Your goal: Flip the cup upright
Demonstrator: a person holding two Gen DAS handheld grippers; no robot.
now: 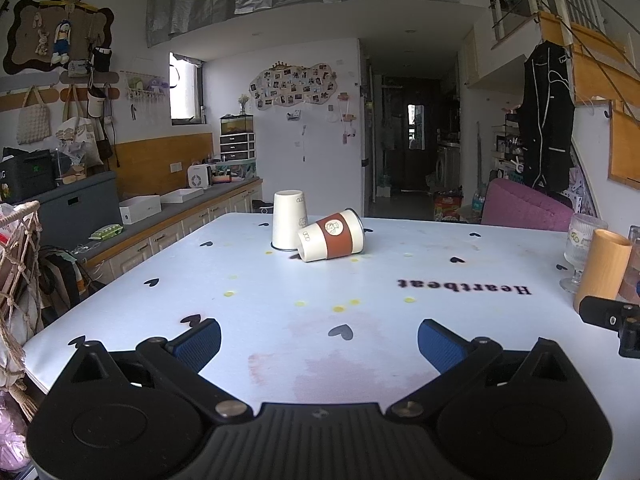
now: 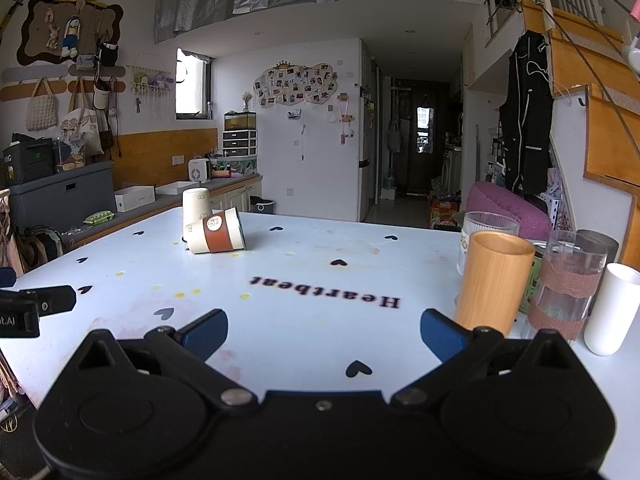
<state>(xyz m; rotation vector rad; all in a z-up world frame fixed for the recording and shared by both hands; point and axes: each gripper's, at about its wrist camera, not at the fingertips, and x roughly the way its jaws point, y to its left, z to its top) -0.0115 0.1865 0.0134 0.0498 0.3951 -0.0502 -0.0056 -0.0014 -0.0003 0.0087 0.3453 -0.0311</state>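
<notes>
Found sleeved cup (image 1: 331, 237) on its side at far middle of surface (image 1: 280, 320), long axis crosswise, mouth rightward, touching inverted white cup (image 1: 289, 219); dead ahead of left tongs (image 1: 319, 340), left-of-centre for right tongs (image 2: 324, 334); both wide, empty.

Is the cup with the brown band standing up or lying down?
Lying down. The banded cup rests on its side on the table, leaning against the upside-down white cup.

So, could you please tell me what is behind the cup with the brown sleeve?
A plain white cup stands upside down just behind the sleeved cup, which lies on its side. The white cup's lower right part is covered.
</notes>
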